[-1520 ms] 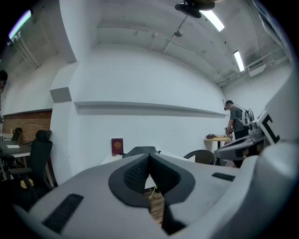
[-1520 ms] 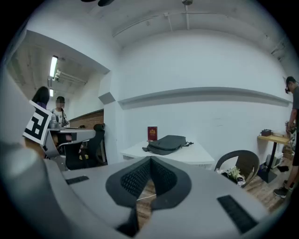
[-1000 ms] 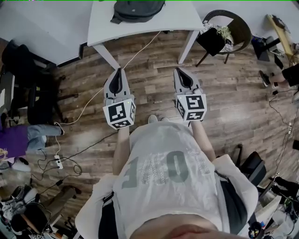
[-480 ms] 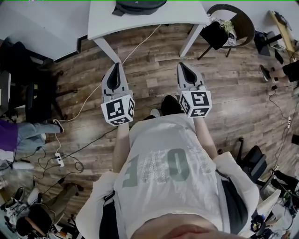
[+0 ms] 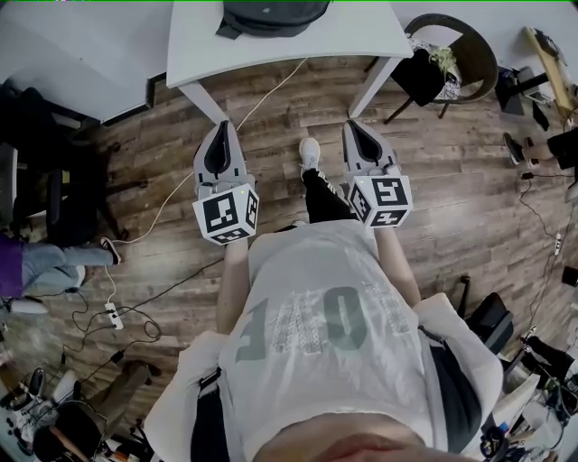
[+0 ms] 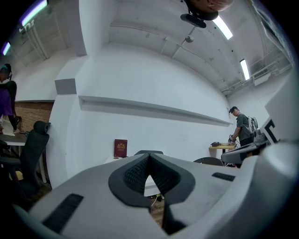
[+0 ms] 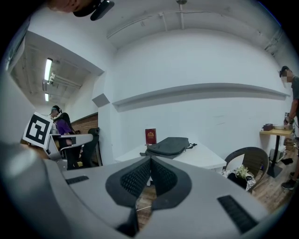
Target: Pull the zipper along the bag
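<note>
A dark grey bag (image 5: 271, 16) lies on the white table (image 5: 361, 36) at the top of the head view, partly cut off by the frame edge. The right gripper view shows the bag (image 7: 169, 146) ahead on the tabletop, beyond the jaws. In the left gripper view only its top edge (image 6: 148, 152) peeks over the jaws. My left gripper (image 5: 221, 133) and right gripper (image 5: 354, 129) are held out level over the wooden floor, short of the table. Both are shut with nothing between their jaws, as the left gripper (image 6: 149, 157) and right gripper (image 7: 150, 160) show in their own views.
A red book (image 7: 150, 136) stands on the table behind the bag. A round chair with a plant (image 5: 447, 56) sits right of the table. A white cable (image 5: 262, 99) runs across the floor. A black office chair (image 5: 54, 180) and a seated person (image 5: 27, 271) are at left.
The person has walked toward the table, so table and bag sit nearer the grippers. A leg has stepped forward between the two grippers. Both stay shut.
</note>
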{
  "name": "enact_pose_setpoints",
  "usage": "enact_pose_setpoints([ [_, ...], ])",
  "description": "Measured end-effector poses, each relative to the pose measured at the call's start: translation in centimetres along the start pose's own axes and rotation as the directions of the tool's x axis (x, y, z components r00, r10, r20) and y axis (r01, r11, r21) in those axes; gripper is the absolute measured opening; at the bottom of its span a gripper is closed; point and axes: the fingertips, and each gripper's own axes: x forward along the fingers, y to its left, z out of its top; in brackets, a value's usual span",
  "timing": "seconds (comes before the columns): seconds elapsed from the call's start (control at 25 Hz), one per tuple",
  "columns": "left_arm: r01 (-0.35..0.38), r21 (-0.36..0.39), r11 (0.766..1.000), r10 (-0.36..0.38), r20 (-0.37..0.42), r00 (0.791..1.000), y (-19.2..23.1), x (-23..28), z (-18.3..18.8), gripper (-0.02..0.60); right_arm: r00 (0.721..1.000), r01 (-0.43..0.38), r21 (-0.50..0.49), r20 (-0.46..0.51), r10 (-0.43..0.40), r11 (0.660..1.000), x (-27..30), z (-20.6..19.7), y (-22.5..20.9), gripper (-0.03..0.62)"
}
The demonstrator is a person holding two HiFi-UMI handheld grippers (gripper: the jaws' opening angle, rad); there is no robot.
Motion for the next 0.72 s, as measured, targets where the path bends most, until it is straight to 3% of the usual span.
enact_pose_setpoints([
  [0.32, -0.041, -0.011, 0.999, 0.041, 0.02, 0.999, 2.0, 8.7, 0.9, 0.025, 0.999, -0.039, -0.031, 0.02, 0.04, 0.999, 9.6, 3.2, -3.3, 0.027],
  [0.72, -0.132, 0.007, 0.991, 0.131, 0.058, 0.99, 5.6, 24.3, 4.2, 0.026, 0.994, -0.099, -0.033, 0.043, 0.1, 0.995, 24.7, 9.1, -10.3, 0.028],
])
